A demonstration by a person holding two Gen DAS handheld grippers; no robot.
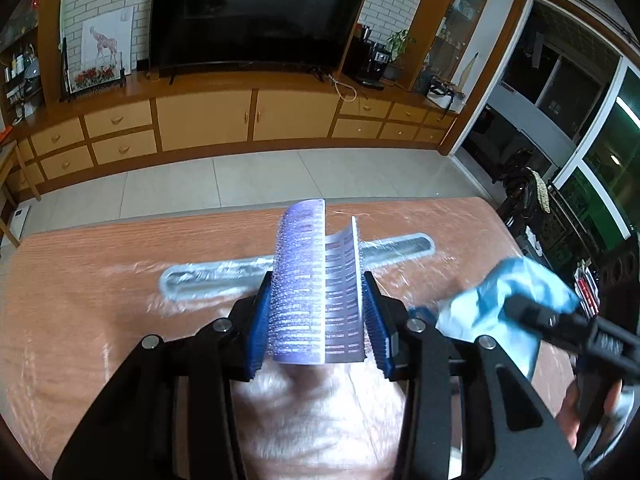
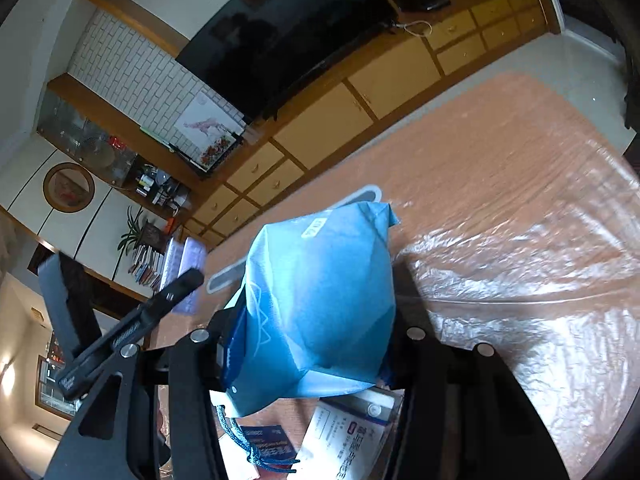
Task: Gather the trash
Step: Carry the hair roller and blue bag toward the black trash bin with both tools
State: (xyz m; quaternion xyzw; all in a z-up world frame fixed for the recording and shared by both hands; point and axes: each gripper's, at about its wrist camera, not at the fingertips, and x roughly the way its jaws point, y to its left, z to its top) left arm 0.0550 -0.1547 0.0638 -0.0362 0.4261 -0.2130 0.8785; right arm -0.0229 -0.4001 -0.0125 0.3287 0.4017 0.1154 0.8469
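Wood table (image 1: 100, 280) w/ plastic film, tiled floor (image 1: 240, 184), TV (image 1: 256, 12), cabinets (image 1: 208, 114)

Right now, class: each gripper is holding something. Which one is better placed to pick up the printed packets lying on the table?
Right. The printed packets lie directly beneath the right gripper, though it grips a blue bag. The left gripper, clamping a blister sheet, shows no packets nearby.

Blister sheet (image 1: 316, 280): purple-silver foil, rows of dark print. Bag (image 2: 320, 304): light blue, white logo, dark blue cord. Desk (image 1: 100, 280): reddish wood grain under clear glossy film. Left hand-held gripper (image 1: 318, 320): black, blue pads. Cabinets (image 1: 200, 120): tan, brown trim.
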